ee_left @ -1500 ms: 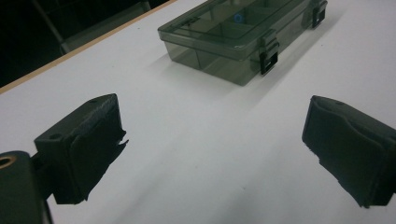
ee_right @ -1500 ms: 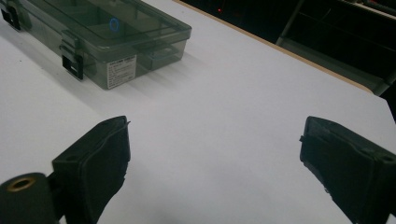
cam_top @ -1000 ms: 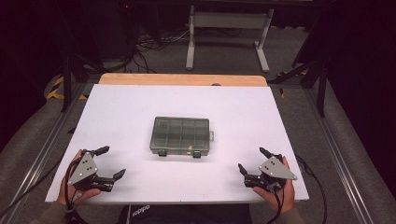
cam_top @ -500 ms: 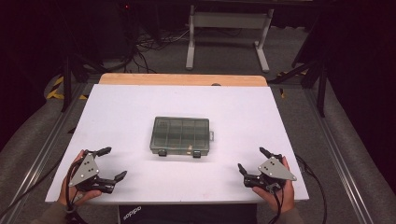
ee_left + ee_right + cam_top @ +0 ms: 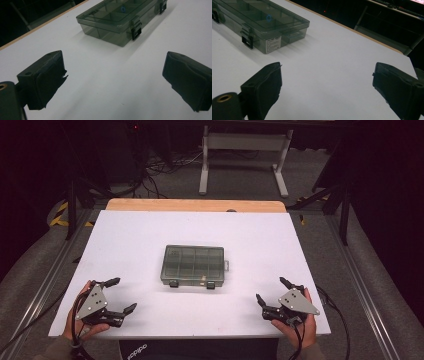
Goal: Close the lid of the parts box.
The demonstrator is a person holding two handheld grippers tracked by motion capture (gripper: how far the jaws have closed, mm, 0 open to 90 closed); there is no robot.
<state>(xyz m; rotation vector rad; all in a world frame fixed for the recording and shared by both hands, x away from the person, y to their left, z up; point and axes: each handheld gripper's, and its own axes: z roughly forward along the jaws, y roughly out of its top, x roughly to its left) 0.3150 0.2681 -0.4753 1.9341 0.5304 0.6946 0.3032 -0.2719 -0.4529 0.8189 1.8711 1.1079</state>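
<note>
The box (image 5: 194, 265) is a flat, smoky-clear plastic case with inner compartments. It lies closed and level near the middle of the white bench (image 5: 125, 245), with two dark latches on its near side.

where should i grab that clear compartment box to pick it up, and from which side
Take the compartment box by its short ends, one gripper at each: left gripper from the left, right gripper from the right. It lies flat and shut, probably too wide for one grip. The near long side carries two black latches, so avoid clamping there.
</note>
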